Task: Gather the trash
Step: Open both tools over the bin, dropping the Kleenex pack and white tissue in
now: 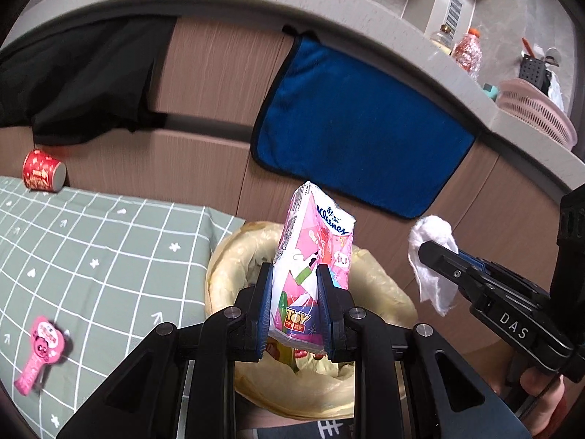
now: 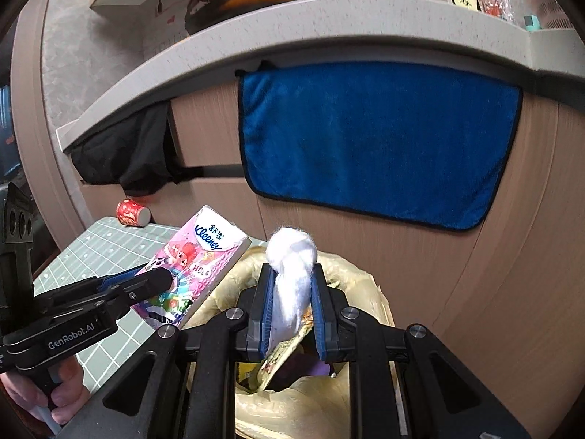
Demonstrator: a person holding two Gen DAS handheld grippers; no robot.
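Note:
My left gripper (image 1: 294, 274) is shut on a pink Kleenex tissue pack (image 1: 314, 252), held upright above a bin lined with a yellowish bag (image 1: 376, 285). The same pack (image 2: 190, 270) and the left gripper (image 2: 161, 278) show at the left of the right wrist view. My right gripper (image 2: 290, 274) is shut on a crumpled white tissue (image 2: 292, 281), also over the bin liner (image 2: 369, 292), where wrappers lie inside. From the left wrist view the right gripper (image 1: 431, 252) holds that white tissue (image 1: 433, 256) at the right.
A table with a green grid cloth (image 1: 91, 248) stands left of the bin, bearing a tipped red paper cup (image 1: 44, 170) and a pink toy (image 1: 40, 351). Behind are wooden cabinet fronts with a blue towel (image 1: 358, 146), black cloth (image 1: 80, 84) and a counter edge (image 1: 256, 3).

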